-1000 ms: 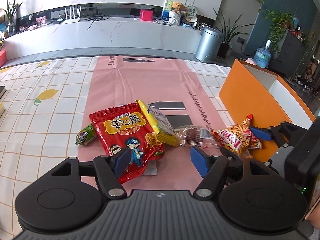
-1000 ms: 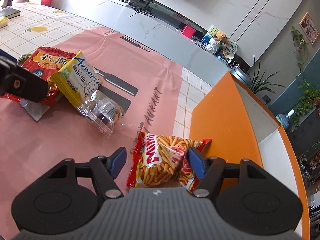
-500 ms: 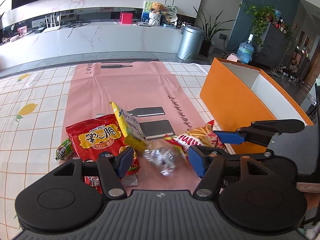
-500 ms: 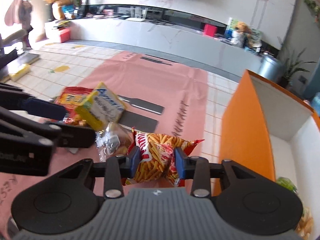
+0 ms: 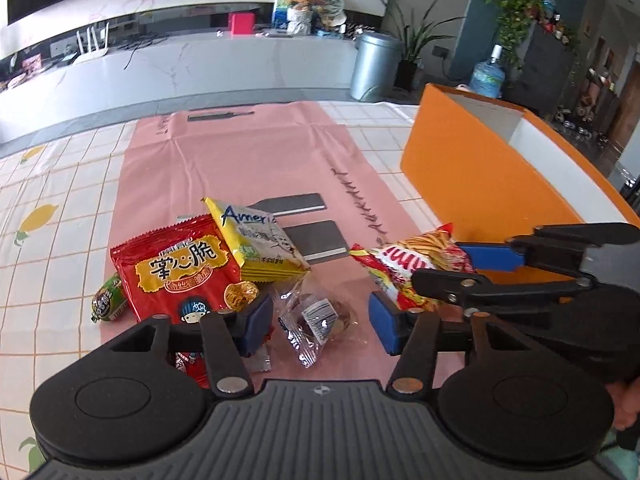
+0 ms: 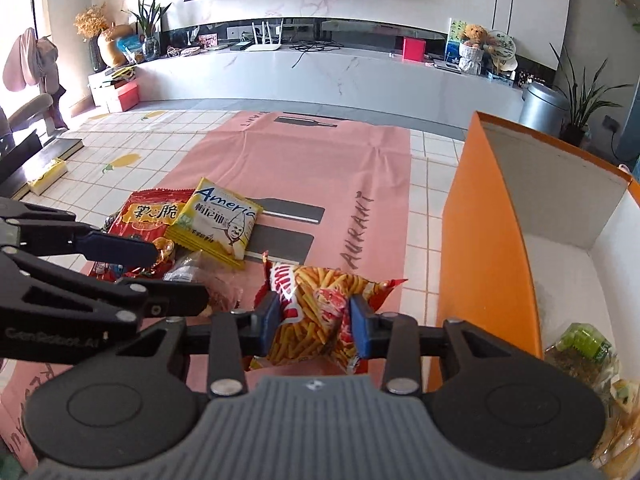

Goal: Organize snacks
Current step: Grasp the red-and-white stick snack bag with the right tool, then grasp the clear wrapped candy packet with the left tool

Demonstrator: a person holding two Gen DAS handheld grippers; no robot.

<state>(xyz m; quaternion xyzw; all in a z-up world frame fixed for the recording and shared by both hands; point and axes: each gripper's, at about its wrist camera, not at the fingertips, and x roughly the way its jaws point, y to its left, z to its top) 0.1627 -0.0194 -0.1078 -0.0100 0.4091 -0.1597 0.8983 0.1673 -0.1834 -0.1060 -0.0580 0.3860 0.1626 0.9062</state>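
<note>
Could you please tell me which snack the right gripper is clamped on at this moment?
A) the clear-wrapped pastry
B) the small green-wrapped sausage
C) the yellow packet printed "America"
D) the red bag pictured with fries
D: in the right wrist view the right gripper's blue pads pinch the crumpled fries bag from both sides.

Bright daylight — sharp centre, fisheye-bent edges, window glare left

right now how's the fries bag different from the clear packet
The fries bag is opaque red with printed fries; the clear packet is see-through, its dark snack visible. The fries bag is pinched in the right claw; the clear packet lies on the pink mat between the closing jaws of the left claw, not yet gripped. The fries bag looks bigger. Both are crinkly sealed snack wrappers.
</note>
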